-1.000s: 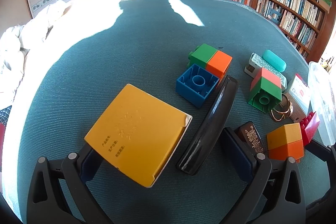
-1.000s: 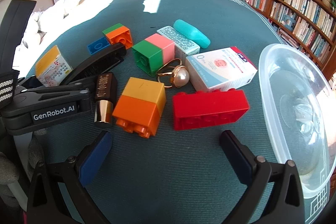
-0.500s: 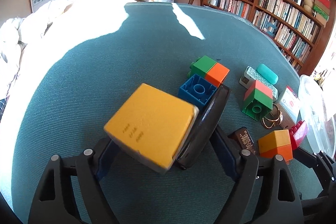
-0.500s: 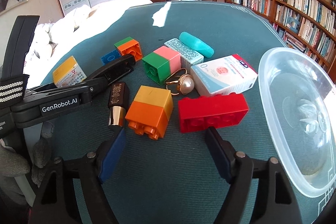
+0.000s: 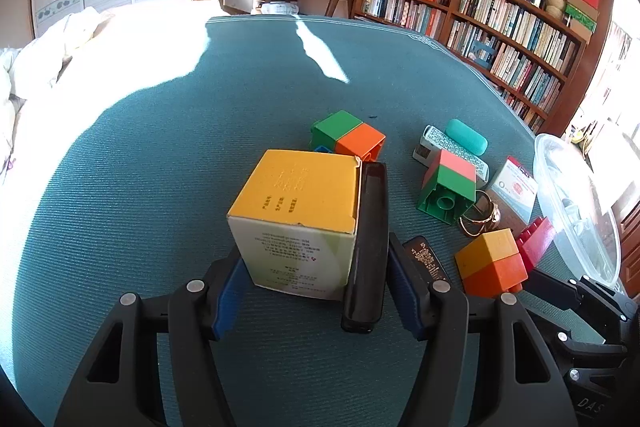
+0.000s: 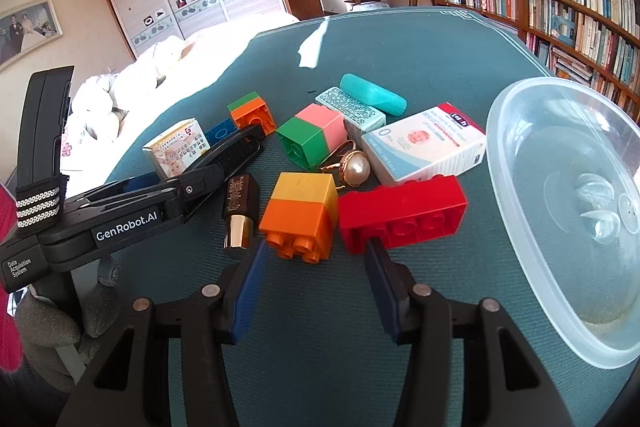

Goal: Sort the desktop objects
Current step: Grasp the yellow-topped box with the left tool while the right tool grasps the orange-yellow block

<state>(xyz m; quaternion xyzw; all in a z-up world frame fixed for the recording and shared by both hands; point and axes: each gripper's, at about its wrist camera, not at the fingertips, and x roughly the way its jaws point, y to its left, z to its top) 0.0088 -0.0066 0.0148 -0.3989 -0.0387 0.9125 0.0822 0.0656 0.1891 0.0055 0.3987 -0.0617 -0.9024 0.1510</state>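
Observation:
My left gripper (image 5: 312,291) is shut on a yellow-topped carton (image 5: 300,223) and a black hair comb (image 5: 368,247) pressed side by side, both standing on the teal cloth. The carton (image 6: 180,151) and comb (image 6: 236,151) also show in the right wrist view, at the left. My right gripper (image 6: 316,287) is open and empty, with its fingers just short of a yellow-orange block (image 6: 300,215) and a red brick (image 6: 404,215).
A clear plastic tub (image 6: 568,211) stands at the right. Around the middle lie a green-pink block (image 6: 312,139), a pearl ring (image 6: 354,167), a white baby-wash box (image 6: 428,147), a teal case (image 6: 372,99), a lipstick (image 6: 240,211) and a green-orange block (image 5: 348,135).
The left gripper has closed, tipping the carton upright and squeezing it against the comb. The right gripper has narrowed and drawn back a little from the blocks.

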